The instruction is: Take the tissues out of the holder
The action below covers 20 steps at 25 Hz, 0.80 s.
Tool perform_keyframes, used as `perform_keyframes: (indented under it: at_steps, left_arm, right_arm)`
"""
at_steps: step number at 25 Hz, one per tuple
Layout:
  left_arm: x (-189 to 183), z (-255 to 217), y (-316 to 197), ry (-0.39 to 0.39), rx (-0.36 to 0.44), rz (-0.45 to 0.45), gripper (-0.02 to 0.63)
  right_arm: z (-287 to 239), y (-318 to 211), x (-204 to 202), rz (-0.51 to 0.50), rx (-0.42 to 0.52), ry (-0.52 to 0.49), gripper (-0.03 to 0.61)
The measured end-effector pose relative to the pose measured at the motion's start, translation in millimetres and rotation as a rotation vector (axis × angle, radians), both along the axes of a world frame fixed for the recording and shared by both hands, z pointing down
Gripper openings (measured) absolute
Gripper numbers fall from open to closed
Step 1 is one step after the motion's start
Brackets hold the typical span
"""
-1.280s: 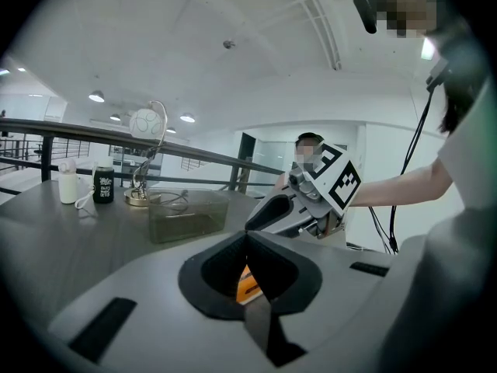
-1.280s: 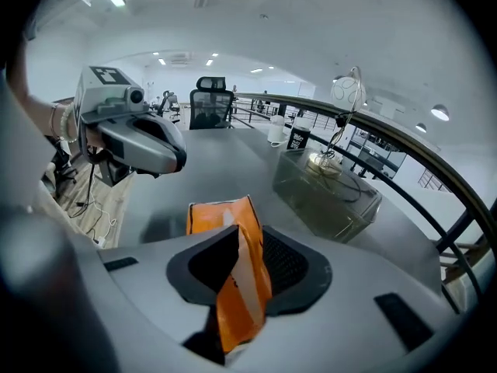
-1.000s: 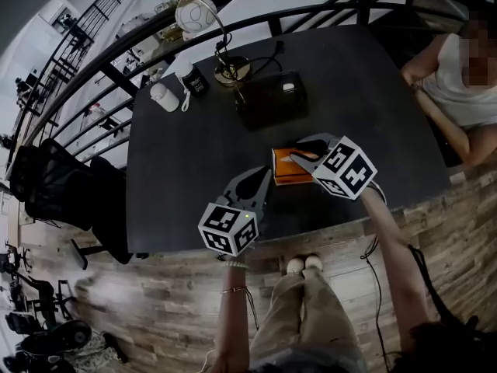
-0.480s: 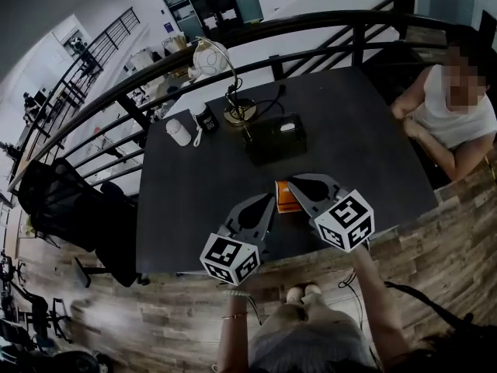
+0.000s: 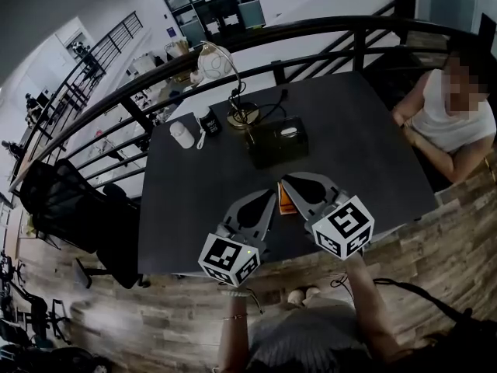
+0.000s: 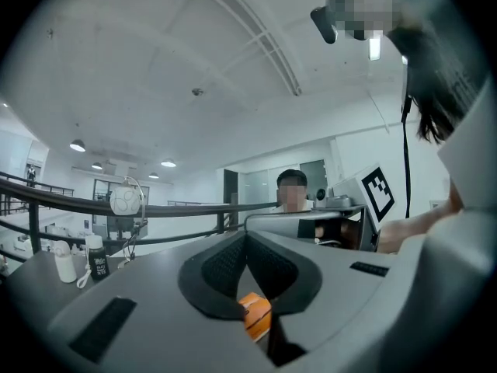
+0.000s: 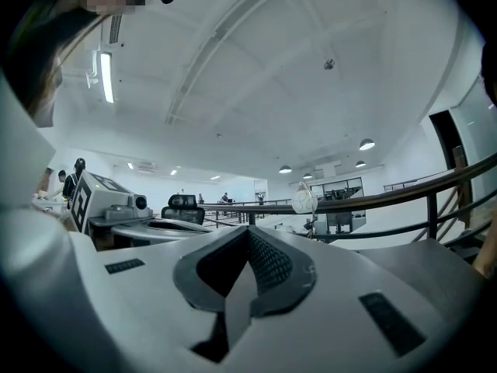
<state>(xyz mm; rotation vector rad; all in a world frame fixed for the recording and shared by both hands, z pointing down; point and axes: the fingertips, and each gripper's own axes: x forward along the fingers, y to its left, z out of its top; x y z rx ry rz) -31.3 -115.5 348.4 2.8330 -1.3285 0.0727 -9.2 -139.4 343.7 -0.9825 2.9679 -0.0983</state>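
Observation:
A black tissue holder (image 5: 277, 142) stands mid-table with a white tissue (image 5: 288, 130) poking from its top slot. An orange packet (image 5: 284, 199) lies flat on the dark table (image 5: 186, 200), nearer me. My left gripper (image 5: 269, 194) is shut, its tips just left of the packet. In the left gripper view the packet (image 6: 255, 314) shows through the gap under the closed tips (image 6: 247, 237). My right gripper (image 5: 284, 182) is shut too, tips at the packet's far edge, with nothing between the jaws (image 7: 248, 230). Both are well short of the holder.
A globe lamp (image 5: 216, 59) with a brass base (image 5: 243, 116), a dark bottle (image 5: 206, 120) and a white bottle (image 5: 182, 134) stand behind the holder. A person (image 5: 446, 115) sits at the table's right side. A black railing (image 5: 326, 29) runs behind; an office chair (image 5: 70, 208) stands left.
The right gripper has drawn back off the orange packet toward me. Both grippers now sit lower in the head view, which has pulled back.

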Motion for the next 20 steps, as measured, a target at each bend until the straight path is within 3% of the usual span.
perform_keyframes:
  at_steps: [20]
  left_arm:
    - [4.7, -0.2, -19.1, 0.005, 0.023, 0.035, 0.008]
  right_arm:
    - [7.3, -15.6, -0.2, 0.033, 0.03, 0.022, 0.014]
